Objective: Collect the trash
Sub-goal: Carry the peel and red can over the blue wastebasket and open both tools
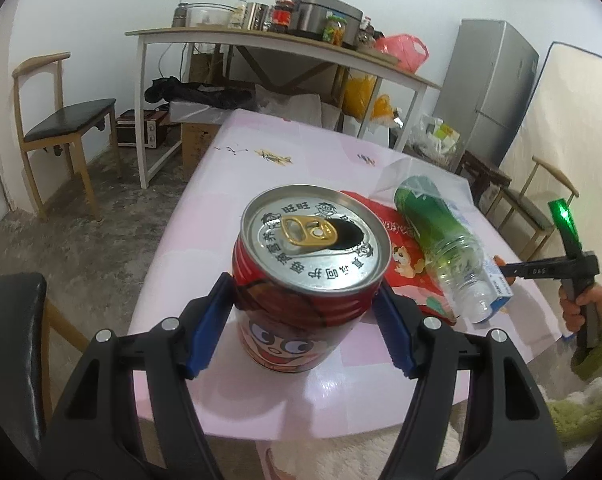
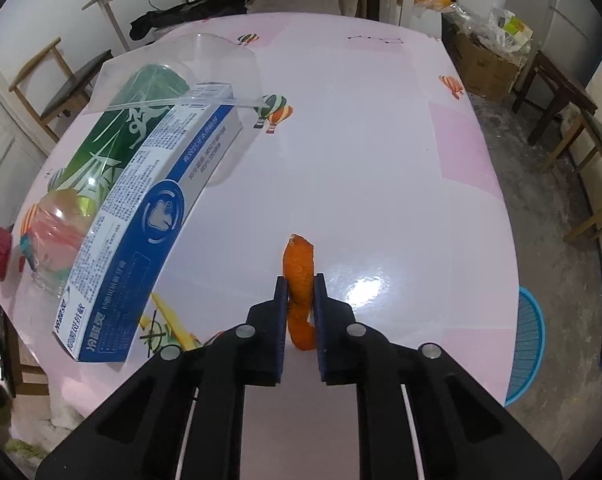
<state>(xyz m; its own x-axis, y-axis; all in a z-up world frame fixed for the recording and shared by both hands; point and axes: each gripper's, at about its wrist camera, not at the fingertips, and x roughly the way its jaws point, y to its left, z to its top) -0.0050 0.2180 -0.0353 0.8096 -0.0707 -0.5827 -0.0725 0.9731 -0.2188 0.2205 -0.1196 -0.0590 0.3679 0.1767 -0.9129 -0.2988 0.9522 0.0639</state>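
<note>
A red drink can [image 1: 313,240] with a cartoon face and an open pull-tab top sits between the blue pads of my left gripper [image 1: 305,285], which is shut on its sides just over the pink table [image 1: 301,400]. My right gripper [image 2: 299,284] is shut on a curled strip of orange peel [image 2: 299,264], pointing steeply down at the table [image 2: 381,140]; from the left wrist it shows at the far right [image 1: 501,270], held by a hand in a green sleeve. A green plastic bottle [image 1: 433,232] [image 2: 141,92] lies beside a blue-and-white toothpaste box [image 2: 153,216] [image 1: 499,286].
A red packet [image 1: 397,256] lies under the bottle, and a clear plastic lid [image 2: 205,64] rests over its far end. Wooden chairs [image 1: 61,120] ring the table. Behind stand a shelf table [image 1: 261,40] with jars and a grey fridge [image 1: 485,88]. A blue basket [image 2: 529,344] is on the floor.
</note>
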